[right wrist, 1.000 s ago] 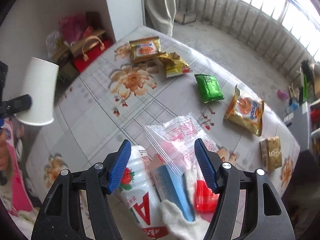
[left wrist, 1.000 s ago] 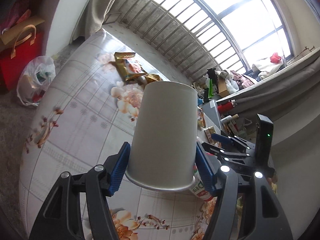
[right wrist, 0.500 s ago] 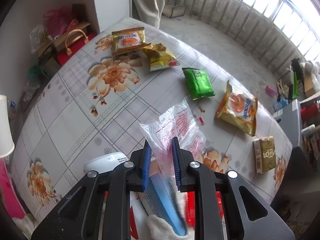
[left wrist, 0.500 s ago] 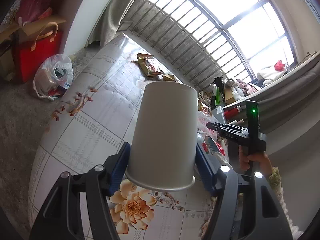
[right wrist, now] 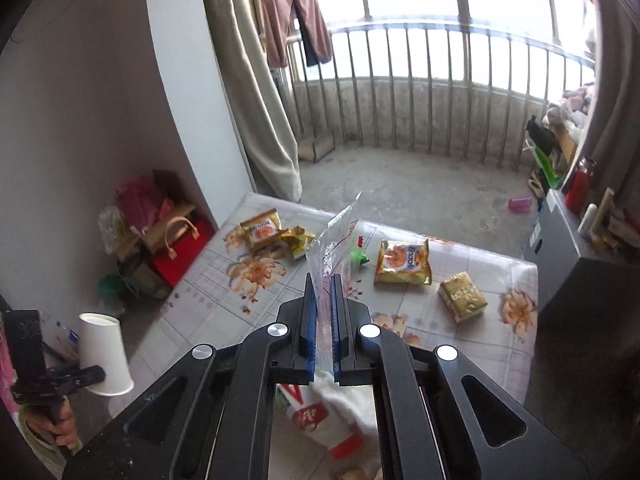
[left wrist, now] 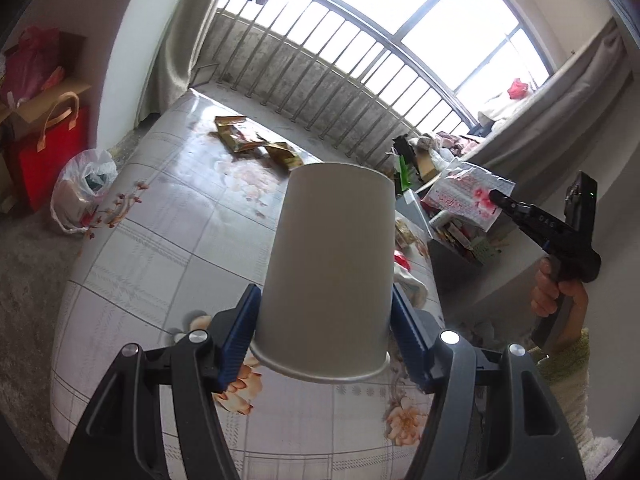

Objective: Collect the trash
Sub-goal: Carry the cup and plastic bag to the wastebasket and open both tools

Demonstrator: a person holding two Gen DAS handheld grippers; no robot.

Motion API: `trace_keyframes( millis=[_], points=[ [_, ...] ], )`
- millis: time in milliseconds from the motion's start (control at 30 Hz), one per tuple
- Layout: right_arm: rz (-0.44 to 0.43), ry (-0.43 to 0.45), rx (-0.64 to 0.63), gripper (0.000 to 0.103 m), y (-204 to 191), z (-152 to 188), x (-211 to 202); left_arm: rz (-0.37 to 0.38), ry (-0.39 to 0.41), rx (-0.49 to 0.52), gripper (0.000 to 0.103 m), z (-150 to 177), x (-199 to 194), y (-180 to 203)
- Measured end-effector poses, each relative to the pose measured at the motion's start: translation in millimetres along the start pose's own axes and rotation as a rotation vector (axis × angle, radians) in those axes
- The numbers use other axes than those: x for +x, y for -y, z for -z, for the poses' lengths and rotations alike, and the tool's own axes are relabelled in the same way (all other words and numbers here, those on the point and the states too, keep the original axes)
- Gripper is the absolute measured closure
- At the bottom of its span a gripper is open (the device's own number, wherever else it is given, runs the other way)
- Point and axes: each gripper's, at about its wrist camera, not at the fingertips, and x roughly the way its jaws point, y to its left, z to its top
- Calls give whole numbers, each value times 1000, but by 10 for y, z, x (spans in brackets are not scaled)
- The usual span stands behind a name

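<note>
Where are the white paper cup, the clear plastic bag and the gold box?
white paper cup (left wrist: 328, 264): left wrist view, side wall.
clear plastic bag (right wrist: 334, 240): right wrist view, upper part above gripper.
gold box (right wrist: 463, 297): right wrist view, top face.

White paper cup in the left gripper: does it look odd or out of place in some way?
Yes. The paper cup is held upside down: its rolled rim points toward the left gripper and its closed base points away, so it cannot take trash this way. The right gripper pinches a clear plastic bag in the air.
</note>
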Motion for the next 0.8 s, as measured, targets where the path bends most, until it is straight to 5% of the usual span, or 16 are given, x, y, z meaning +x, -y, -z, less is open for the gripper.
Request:
trace_keyframes(
  millis=[167, 367, 633, 800],
  points=[
    [62, 123, 119, 98, 280, 697, -1161, 123, -100, 120, 41, 265, 187, 618],
    [250, 124, 383, 98, 780, 1931, -2089, 286, -286, 309, 41, 740, 669, 1563],
    [356, 80, 915, 98, 1470, 3637, -2419, 391, -571, 552, 40, 1577, 1516, 2873],
    [399, 92, 1134, 98, 1913, 4298, -2361, 375, -760, 687, 40, 2305, 2165, 3692]
  ],
)
